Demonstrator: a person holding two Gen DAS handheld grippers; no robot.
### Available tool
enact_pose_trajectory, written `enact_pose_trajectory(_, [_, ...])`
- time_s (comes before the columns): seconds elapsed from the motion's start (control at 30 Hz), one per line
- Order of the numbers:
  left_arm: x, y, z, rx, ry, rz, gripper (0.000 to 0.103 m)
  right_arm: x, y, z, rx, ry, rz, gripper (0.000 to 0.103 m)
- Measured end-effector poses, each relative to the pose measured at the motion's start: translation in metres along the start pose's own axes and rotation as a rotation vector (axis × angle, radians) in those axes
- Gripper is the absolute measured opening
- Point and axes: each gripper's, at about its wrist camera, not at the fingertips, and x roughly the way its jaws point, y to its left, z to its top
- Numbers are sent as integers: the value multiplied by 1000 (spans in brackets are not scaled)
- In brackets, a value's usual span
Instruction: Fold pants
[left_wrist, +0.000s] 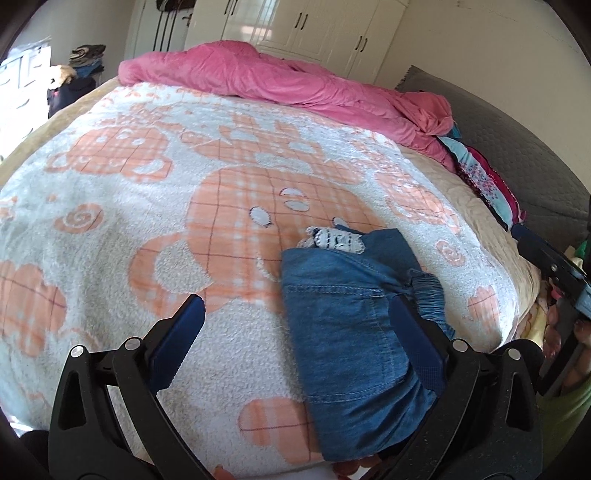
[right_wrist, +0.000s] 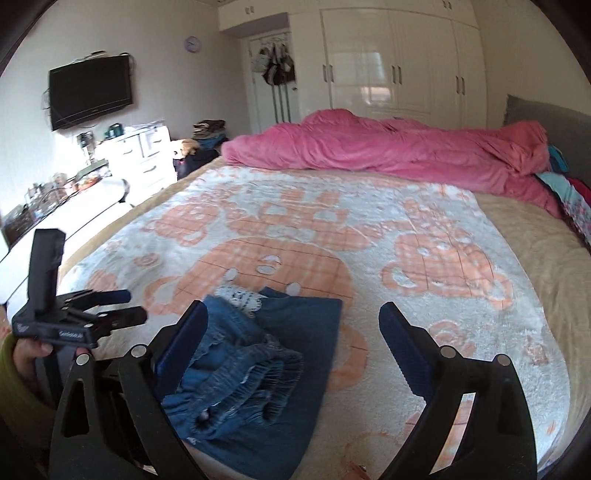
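Note:
Small blue denim pants (left_wrist: 343, 332) lie folded in a bundle on the orange-and-white blanket (left_wrist: 147, 206), near the bed's front edge. A white lace trim (left_wrist: 332, 240) shows at their far end. The elastic waistband (right_wrist: 258, 373) lies bunched on top. My left gripper (left_wrist: 297, 314) is open; its right finger (left_wrist: 410, 332) is over the pants' right side and its left finger over bare blanket. My right gripper (right_wrist: 293, 317) is open too, with its left finger (right_wrist: 188, 332) beside the waistband. Nothing is gripped. Each gripper shows at the edge of the other's view: the left gripper (right_wrist: 129, 304) and the right gripper (left_wrist: 532, 247).
A pink duvet (right_wrist: 369, 147) is heaped along the far side of the bed. Folded colourful clothes (left_wrist: 484, 181) lie by the grey headboard (left_wrist: 517, 140). White wardrobes (right_wrist: 399, 59), a wall TV (right_wrist: 90, 96) and a white dresser (right_wrist: 136, 151) stand beyond.

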Motion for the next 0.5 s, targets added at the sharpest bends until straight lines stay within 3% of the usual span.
enact_pose_trajectory(0.2, [16, 1, -8, -15, 48, -27, 93, 38, -27, -33, 105, 149, -20, 93])
enact_pose_trajectory(0.27, [25, -1, -13, -15, 76, -42, 93, 48, -31, -43, 126, 196, -1, 85])
enact_pose_trajectory(0.4, [39, -4, -21, -30, 116, -69, 93, 59, -33, -53, 155, 250, 60, 82])
enact_pose_trajectory(0.5, [48, -6, -26, -36, 149, -92, 93, 71, -33, -62, 180, 307, 97, 74])
